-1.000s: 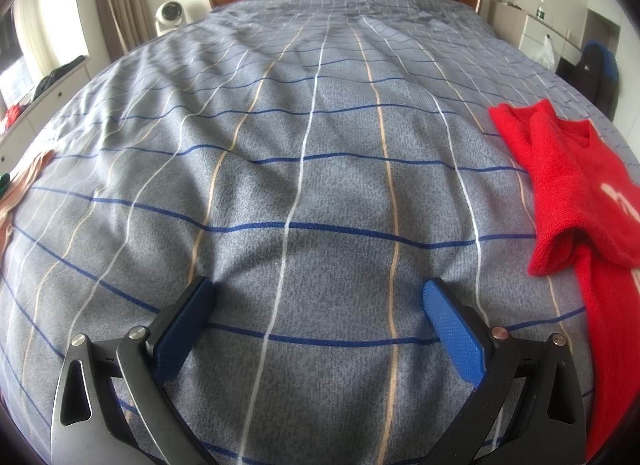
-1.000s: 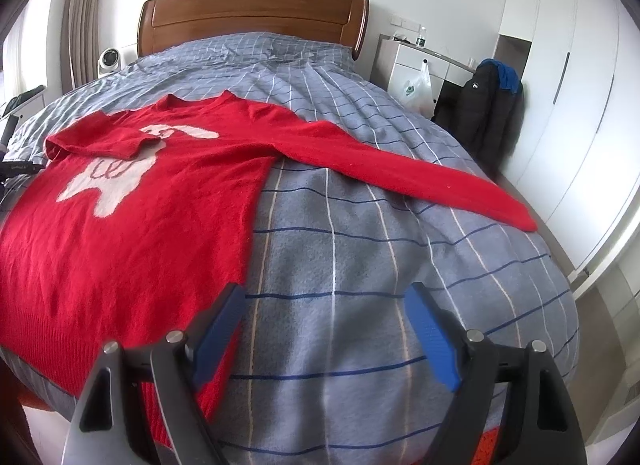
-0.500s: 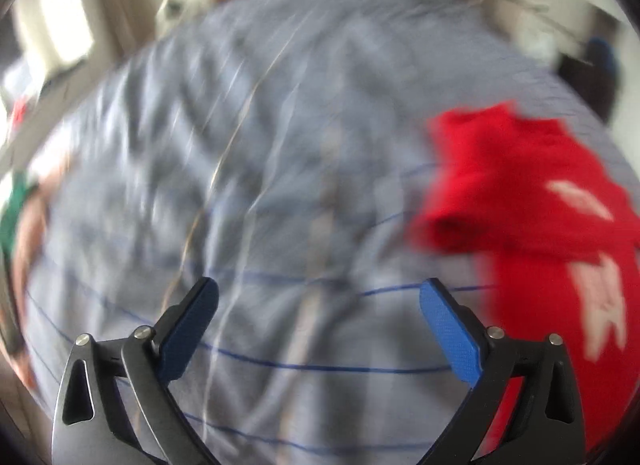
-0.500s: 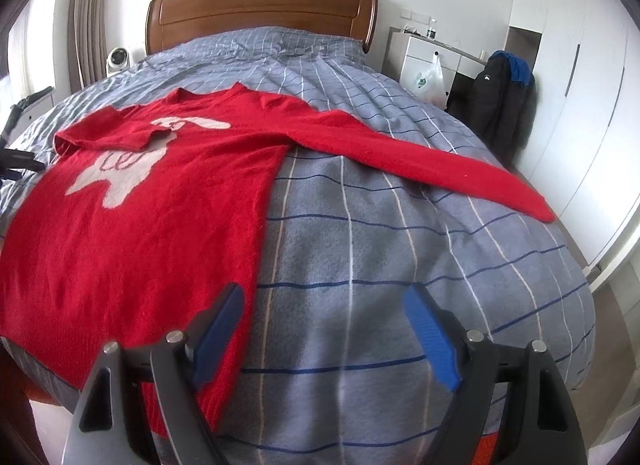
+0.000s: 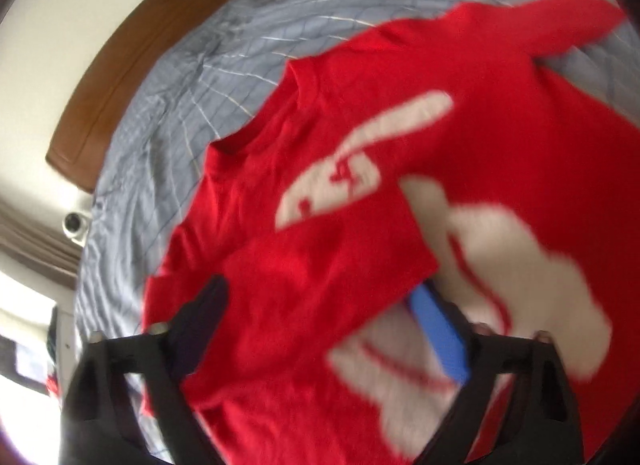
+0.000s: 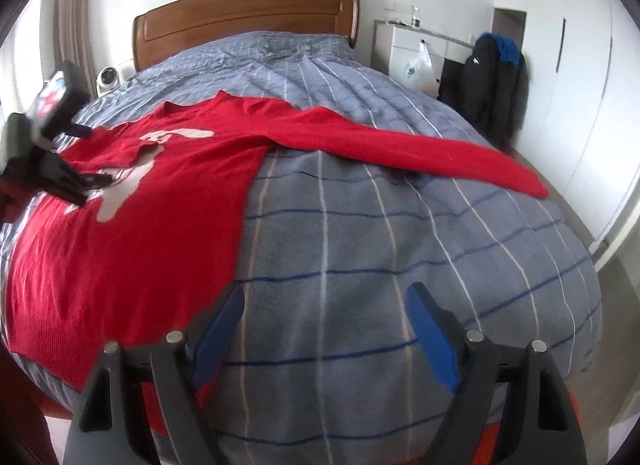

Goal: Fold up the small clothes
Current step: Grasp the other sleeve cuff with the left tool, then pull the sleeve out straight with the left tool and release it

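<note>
Right gripper (image 6: 324, 339), jaws spread and empty, hovers at the bed's (image 6: 400, 233) near edge beside the sweater (image 6: 132, 233) hem. Sweater lies flat, one sleeve (image 6: 420, 147) stretched out, probably ready for folding. Left gripper (image 5: 320, 329) is spread around the folded-in sleeve (image 5: 320, 265), not yet pinching. Only the right view shows the outstretched sleeve's cuff; left view is blurred.
</note>
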The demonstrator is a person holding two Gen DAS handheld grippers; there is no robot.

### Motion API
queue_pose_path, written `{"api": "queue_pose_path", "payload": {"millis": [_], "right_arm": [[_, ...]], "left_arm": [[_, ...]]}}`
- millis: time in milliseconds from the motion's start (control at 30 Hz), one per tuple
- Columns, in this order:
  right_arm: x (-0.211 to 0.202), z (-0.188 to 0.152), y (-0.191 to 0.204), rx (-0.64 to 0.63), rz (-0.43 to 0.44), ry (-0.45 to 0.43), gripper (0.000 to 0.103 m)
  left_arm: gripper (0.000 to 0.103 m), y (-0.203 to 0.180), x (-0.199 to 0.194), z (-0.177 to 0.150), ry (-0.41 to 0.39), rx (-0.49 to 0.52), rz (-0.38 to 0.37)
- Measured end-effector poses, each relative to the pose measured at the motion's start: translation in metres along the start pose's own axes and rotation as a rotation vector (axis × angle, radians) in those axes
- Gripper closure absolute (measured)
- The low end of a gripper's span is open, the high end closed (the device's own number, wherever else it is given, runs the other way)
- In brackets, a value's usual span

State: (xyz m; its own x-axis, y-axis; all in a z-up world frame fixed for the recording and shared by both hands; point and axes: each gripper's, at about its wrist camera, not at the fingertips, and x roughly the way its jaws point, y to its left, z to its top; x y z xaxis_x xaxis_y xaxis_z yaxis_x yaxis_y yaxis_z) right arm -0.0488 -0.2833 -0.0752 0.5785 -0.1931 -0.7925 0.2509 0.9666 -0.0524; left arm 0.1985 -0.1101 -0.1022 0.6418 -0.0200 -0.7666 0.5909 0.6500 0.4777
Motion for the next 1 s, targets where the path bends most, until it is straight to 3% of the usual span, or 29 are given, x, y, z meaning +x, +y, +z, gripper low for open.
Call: {"api": "queue_pose_path", "payload": {"millis": [33,67,100,200,300,400,533,633,700,833,1000], "right_arm": [[0.001,-0.001,-0.003,0.010,0.000,0.007,0.021],[0.003,0.000,-0.006,0.023,0.000,0.013,0.021],[0.004,0.000,-0.007,0.032,-0.001,0.016,0.021],[0.004,0.002,-0.010,0.047,0.001,0.011,0.021],[0.002,0.002,-0.009,0.040,0.005,0.000,0.021],[0.000,0.002,-0.007,0.037,0.011,-0.004,0.021],[0.003,0.001,-0.003,0.035,0.019,0.003,0.021],[0.004,0.001,0.003,0.019,0.023,0.008,0.021],[0.003,0.001,0.007,0.004,0.022,0.005,0.021],[0.001,0.000,0.014,-0.021,0.019,0.002,0.021],[0.003,-0.002,0.020,-0.050,0.019,0.008,0.021]], "left_arm": [[0.042,0.002,0.002,0.004,0.007,-0.025,-0.028],[0.083,0.006,0.003,0.003,0.020,-0.055,-0.069],[0.094,0.009,0.003,0.001,0.034,-0.096,-0.101],[0.095,0.041,-0.021,-0.014,-0.044,-0.252,-0.115],[0.095,0.113,-0.048,-0.046,-0.092,-0.498,-0.095],[0.095,0.203,-0.071,-0.107,-0.107,-0.770,0.019],[0.095,0.275,-0.075,-0.193,-0.028,-0.995,0.200],[0.095,0.288,-0.067,-0.244,0.052,-1.048,0.326],[0.096,0.289,-0.057,-0.271,0.093,-1.098,0.352],[0.096,0.284,-0.046,-0.317,0.139,-1.231,0.342],[0.096,0.273,-0.025,-0.334,0.203,-1.248,0.295]]}}
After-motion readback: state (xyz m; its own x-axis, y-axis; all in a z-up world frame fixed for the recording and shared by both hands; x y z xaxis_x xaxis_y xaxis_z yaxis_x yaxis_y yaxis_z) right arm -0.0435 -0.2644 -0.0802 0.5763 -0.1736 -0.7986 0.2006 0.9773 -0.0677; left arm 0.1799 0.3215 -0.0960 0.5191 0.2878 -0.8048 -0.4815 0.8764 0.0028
